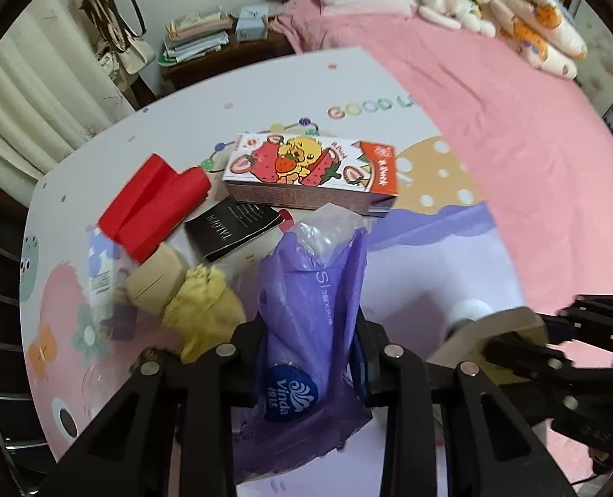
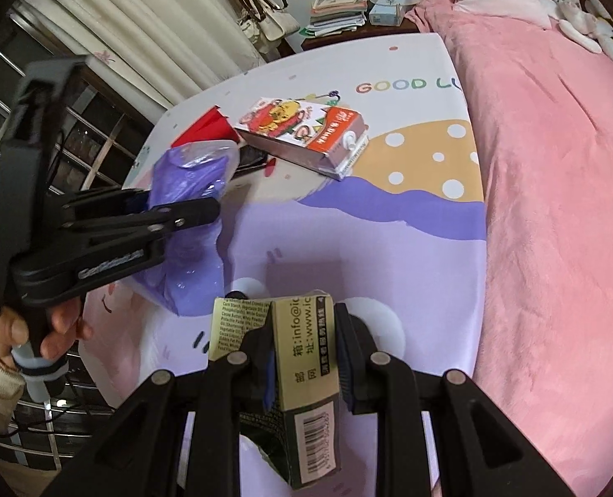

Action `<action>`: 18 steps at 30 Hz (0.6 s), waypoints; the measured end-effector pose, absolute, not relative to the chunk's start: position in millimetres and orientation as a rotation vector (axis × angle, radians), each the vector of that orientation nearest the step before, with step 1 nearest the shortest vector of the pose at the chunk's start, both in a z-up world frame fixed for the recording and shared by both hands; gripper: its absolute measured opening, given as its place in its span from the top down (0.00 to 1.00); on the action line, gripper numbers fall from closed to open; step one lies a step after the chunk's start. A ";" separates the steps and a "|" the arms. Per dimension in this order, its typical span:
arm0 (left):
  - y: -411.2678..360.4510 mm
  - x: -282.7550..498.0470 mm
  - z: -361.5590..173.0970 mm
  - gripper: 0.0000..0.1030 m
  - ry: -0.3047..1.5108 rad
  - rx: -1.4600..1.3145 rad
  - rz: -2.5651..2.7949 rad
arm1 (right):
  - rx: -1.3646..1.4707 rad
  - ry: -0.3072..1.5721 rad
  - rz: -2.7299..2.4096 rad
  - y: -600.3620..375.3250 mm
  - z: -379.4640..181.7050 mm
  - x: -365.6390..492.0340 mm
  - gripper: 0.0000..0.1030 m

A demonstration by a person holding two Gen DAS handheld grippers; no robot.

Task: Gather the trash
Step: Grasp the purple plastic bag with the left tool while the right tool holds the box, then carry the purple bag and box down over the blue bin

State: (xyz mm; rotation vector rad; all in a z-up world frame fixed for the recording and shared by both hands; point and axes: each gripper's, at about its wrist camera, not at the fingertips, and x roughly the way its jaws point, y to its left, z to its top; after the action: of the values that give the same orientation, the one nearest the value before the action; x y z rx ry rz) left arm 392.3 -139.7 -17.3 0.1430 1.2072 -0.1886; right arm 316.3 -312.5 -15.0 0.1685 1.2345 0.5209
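Note:
My left gripper point(image 1: 310, 331) is shut on a purple plastic tissue wrapper point(image 1: 314, 290) marked Vinda, which stands up between the fingers over the table. The right wrist view shows that same left gripper point(image 2: 207, 211) pinching the wrapper point(image 2: 190, 190) from the left. My right gripper point(image 2: 304, 331) is shut on a small beige and green carton point(image 2: 306, 356) with a barcode; it also shows at the right of the left wrist view point(image 1: 513, 343). On the mat lie a strawberry milk carton point(image 1: 310, 170), red folded paper point(image 1: 153, 203), a black booklet point(image 1: 232, 227) and a yellow crumpled wad point(image 1: 203, 306).
A beige box point(image 1: 157, 281) and a white tube point(image 1: 99, 277) lie at the table's left edge. The printed mat point(image 1: 430, 256) covers the table; a pink bed point(image 1: 513, 145) borders it on the right. A hand point(image 2: 58, 331) holds the left gripper's handle. Railings stand at left.

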 end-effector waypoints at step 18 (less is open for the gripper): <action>-26.2 198.2 76.8 0.71 1.030 -0.053 -0.328 | 0.208 1.145 0.424 -237.8 22.6 169.1 0.78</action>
State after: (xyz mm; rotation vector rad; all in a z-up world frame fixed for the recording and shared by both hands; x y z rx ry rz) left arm 198.2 -26.2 76.8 -0.0534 1.0303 -0.3280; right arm 169.1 -237.8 22.6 0.2080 1.1447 0.4240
